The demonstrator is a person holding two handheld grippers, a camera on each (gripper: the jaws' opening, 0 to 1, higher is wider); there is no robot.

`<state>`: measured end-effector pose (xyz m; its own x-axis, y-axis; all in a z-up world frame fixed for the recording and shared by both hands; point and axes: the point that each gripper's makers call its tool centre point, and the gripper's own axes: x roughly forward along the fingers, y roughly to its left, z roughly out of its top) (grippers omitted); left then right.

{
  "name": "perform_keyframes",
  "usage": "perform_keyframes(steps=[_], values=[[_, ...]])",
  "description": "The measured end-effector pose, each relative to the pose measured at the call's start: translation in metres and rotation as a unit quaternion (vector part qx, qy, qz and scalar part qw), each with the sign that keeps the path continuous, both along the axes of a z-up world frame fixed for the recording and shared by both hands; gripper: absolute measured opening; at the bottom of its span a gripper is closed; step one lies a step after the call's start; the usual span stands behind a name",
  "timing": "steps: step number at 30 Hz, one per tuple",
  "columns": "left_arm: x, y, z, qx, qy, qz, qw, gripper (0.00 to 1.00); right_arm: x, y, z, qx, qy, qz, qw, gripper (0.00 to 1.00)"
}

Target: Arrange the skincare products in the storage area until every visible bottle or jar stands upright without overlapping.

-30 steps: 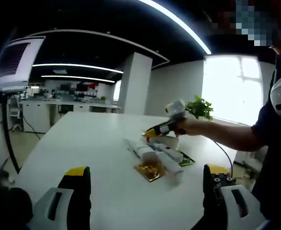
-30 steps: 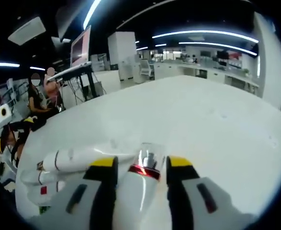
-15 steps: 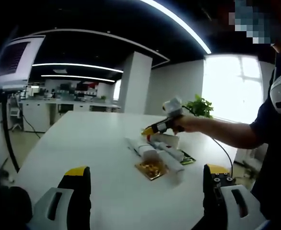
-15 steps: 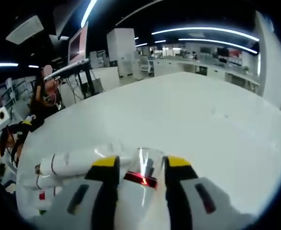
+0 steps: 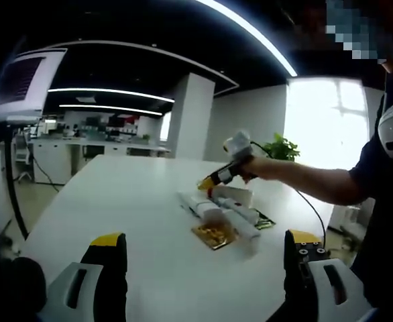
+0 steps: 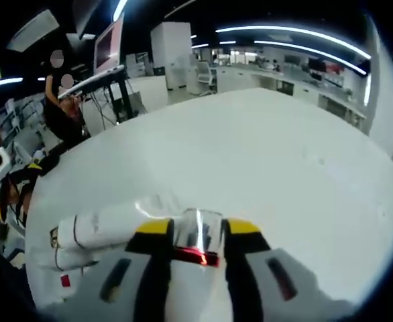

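Several skincare products lie in a pile on the white table point(image 5: 116, 194): white tubes point(image 5: 195, 204) on their sides, a white bottle point(image 5: 242, 227), a gold-topped item point(image 5: 213, 235) and a flat green packet point(image 5: 265, 223). My left gripper point(image 5: 205, 268) is open near the table's front edge, well short of the pile, with nothing between its jaws. My right gripper point(image 6: 196, 231) is shut on a white bottle point(image 6: 190, 282) with a red band and clear cap, tilted forward. White tubes point(image 6: 102, 225) lie just to its left. In the left gripper view the right gripper point(image 5: 213, 180) hovers over the pile's far side.
A person's arm point(image 5: 304, 182) reaches in from the right. A potted plant point(image 5: 280, 149) stands beyond the table's far right corner. A monitor on a stand point(image 5: 22, 87) rises at the left. People sit past the table edge point(image 6: 59, 100). Wide bare tabletop point(image 6: 263, 154) lies ahead.
The right gripper, still gripping the bottle, has risen slightly and shifted left over the pile, tipping further toward the table. The left gripper has stayed put.
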<state>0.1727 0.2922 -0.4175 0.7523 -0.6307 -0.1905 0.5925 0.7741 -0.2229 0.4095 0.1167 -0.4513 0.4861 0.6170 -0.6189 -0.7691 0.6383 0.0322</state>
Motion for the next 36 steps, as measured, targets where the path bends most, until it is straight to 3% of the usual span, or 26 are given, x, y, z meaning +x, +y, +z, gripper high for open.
perform_keyframes(steps=[4,14,26,36], values=[[-0.003,0.001,0.0,-0.001,0.002,-0.003,1.0,0.91,-0.001,-0.001,0.002,0.001,0.003,-0.001,1.0,0.27],[-0.005,0.003,0.003,-0.005,-0.004,-0.001,1.0,0.93,-0.015,-0.007,0.018,0.025,-0.013,-0.004,0.9996,0.26],[-0.009,-0.002,0.012,-0.002,-0.01,-0.002,0.9999,0.94,-0.027,-0.025,0.057,0.085,-0.044,-0.014,0.9953,0.25],[-0.015,-0.01,0.022,0.002,-0.017,-0.007,0.9998,0.94,-0.053,-0.041,0.091,0.122,-0.083,-0.011,0.989,0.25]])
